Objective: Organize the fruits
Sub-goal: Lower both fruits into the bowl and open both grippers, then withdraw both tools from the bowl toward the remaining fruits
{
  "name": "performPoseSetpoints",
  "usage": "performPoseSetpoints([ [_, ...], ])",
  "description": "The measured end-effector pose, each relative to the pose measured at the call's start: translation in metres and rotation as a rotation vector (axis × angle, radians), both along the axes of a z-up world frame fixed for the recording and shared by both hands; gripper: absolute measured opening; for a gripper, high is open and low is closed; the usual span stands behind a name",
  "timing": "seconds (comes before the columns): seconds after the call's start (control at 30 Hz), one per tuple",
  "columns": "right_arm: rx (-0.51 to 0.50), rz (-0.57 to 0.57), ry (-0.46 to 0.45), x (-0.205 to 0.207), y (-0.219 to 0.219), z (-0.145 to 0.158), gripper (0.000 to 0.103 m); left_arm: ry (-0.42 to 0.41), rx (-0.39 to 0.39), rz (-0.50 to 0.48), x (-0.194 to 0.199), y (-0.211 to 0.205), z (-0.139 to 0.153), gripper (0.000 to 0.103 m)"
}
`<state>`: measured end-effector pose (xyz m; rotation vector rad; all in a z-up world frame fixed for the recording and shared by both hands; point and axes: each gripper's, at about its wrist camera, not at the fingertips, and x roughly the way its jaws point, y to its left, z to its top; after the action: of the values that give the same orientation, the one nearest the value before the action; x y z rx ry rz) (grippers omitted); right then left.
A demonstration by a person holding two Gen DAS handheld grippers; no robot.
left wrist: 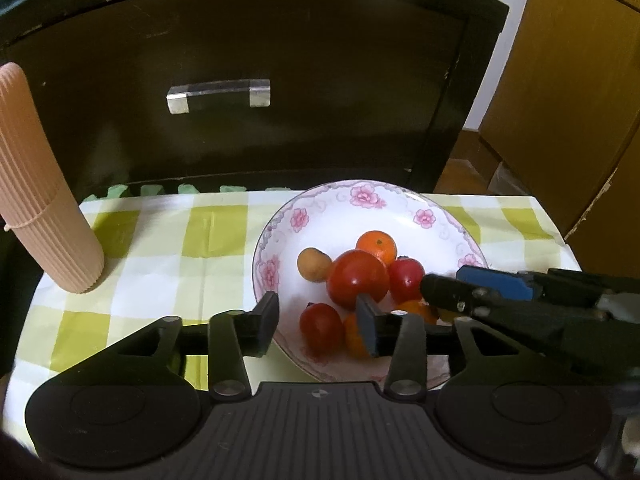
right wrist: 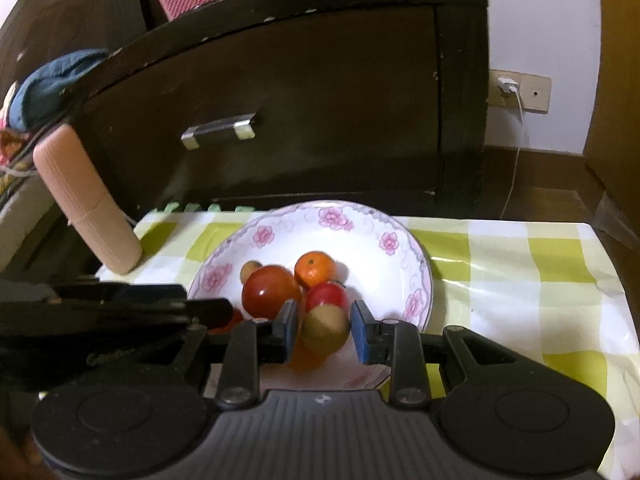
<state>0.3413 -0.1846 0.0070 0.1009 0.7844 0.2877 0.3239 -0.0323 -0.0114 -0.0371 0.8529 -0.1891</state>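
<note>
A white floral bowl (left wrist: 400,216) (right wrist: 360,236) on the checked tablecloth holds several fruits: a big red tomato (left wrist: 357,278) (right wrist: 270,288), an orange (left wrist: 376,246) (right wrist: 314,269), small red tomatoes (left wrist: 321,327) (right wrist: 327,295) and a tan fruit (left wrist: 313,264). My left gripper (left wrist: 318,322) is open over the bowl's near side, with nothing between its fingers. My right gripper (right wrist: 325,330) is open over the bowl, with a brownish-green round fruit (right wrist: 325,330) between its fingers; I cannot tell whether the pads touch it. The right gripper also shows in the left wrist view (left wrist: 460,286).
A ribbed peach-coloured cylinder (left wrist: 44,200) (right wrist: 86,200) stands at the table's left. A dark wooden cabinet with a metal handle (left wrist: 218,94) (right wrist: 218,130) rises right behind the table. The table's right edge (right wrist: 608,264) drops to the floor.
</note>
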Motion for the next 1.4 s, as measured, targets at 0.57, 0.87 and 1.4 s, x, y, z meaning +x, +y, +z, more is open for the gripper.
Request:
performPoseSetpoints([
  [0.57, 0.05, -0.022, -0.022, -0.013, -0.011, 0.021, 0.032, -0.003, 0.01, -0.025, -0.019, -0.002, 0.011, 0.061],
  [0.87, 0.0, 0.055, 0.018, -0.057, 0.001, 0.023, 0.032, 0.035, 0.026, -0.02, -0.055, 0.012, 0.014, 0.062],
  [1.4, 0.016, 0.114, 0.152, -0.06, 0.032, -0.024, 0.032, 0.072, -0.019, -0.016, -0.086, 0.032, 0.015, 0.067],
])
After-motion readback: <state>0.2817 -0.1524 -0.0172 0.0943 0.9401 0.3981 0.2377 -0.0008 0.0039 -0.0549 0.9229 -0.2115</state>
